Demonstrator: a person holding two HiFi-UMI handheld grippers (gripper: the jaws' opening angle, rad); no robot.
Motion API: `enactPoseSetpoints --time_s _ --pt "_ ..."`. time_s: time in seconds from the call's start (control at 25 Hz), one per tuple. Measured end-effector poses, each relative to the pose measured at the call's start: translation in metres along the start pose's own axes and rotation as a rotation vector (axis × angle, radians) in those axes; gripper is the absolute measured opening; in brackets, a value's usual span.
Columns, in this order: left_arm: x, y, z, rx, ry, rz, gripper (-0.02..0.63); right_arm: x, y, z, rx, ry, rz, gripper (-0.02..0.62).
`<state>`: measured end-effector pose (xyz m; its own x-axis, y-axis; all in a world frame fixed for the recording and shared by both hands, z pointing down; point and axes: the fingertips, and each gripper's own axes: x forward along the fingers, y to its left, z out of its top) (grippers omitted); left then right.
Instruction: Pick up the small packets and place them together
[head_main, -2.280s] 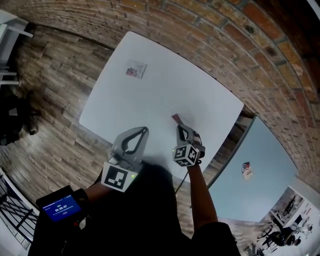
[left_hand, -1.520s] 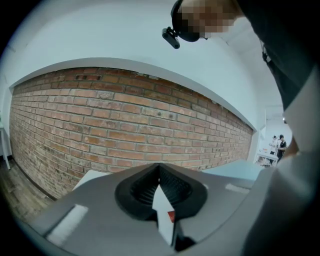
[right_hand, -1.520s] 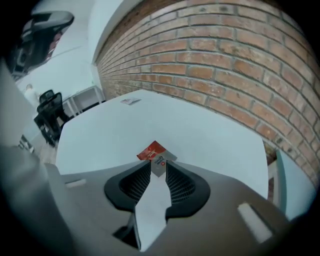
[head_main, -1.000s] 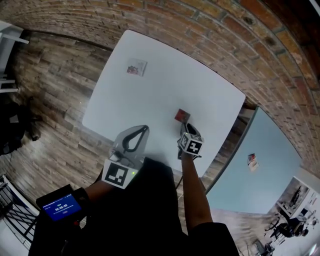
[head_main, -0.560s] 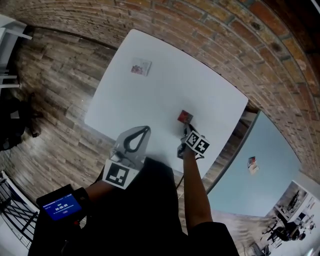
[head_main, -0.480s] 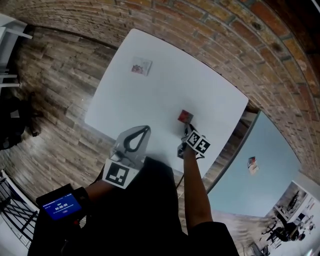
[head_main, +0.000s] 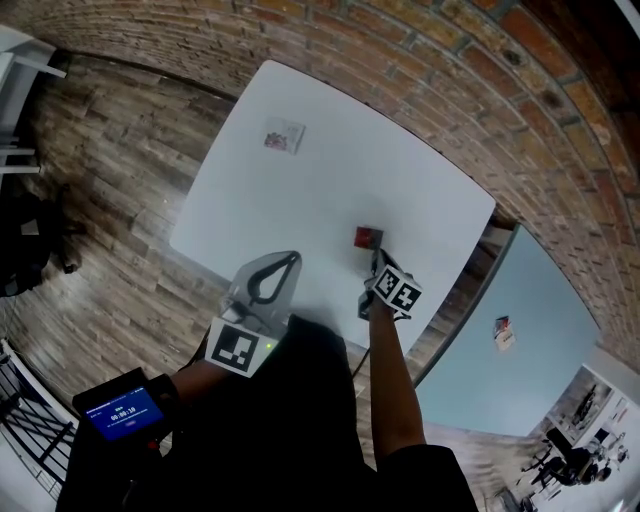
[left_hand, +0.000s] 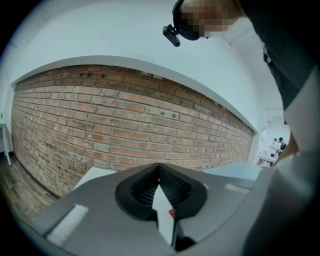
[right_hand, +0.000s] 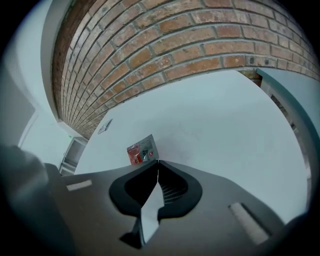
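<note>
The right hand-held gripper (right_hand: 158, 161) points steeply down at the desk (head_main: 320, 190), and its jaws have just been closing, so that the tips now meet. The red packet (right_hand: 141, 149) lies just past those tips with its near corner against them; whether that corner is nipped or only touched I cannot tell. The left hand-held gripper (left_hand: 159, 172) hangs over the near edge of the desk, jaws together and holding nothing. The likely trouble is the thin, flat packet on a smooth top. Tips that closed beside it, not on it, would only shove it along the desk, and a hold on one corner alone could slip as it rises. In either case the jaws would probably need to be opened and set again. The pale packet (head_main: 283, 135) it should join lies well apart, near the far corner of the desk, with bare top between and nothing in the way. A further packet (head_main: 503, 332) sits on a second, bluish desk (head_main: 520, 380) to the right, across a gap, so reaching it would likely mean stepping over.
</note>
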<state>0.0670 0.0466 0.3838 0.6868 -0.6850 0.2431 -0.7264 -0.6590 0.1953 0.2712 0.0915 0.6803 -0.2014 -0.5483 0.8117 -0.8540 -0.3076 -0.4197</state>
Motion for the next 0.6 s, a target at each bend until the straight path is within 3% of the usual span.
enactPoseSetpoints --time_s 0.36,0.6 --pt "-0.002 0.008 0.002 -0.008 -0.014 0.033 0.000 0.000 0.022 0.018 -0.253 0.018 -0.034 0.005" --pt "-0.006 0.017 0.005 -0.018 -0.027 0.069 0.000 0.004 0.052 0.033 -0.434 0.031 0.000 0.005"
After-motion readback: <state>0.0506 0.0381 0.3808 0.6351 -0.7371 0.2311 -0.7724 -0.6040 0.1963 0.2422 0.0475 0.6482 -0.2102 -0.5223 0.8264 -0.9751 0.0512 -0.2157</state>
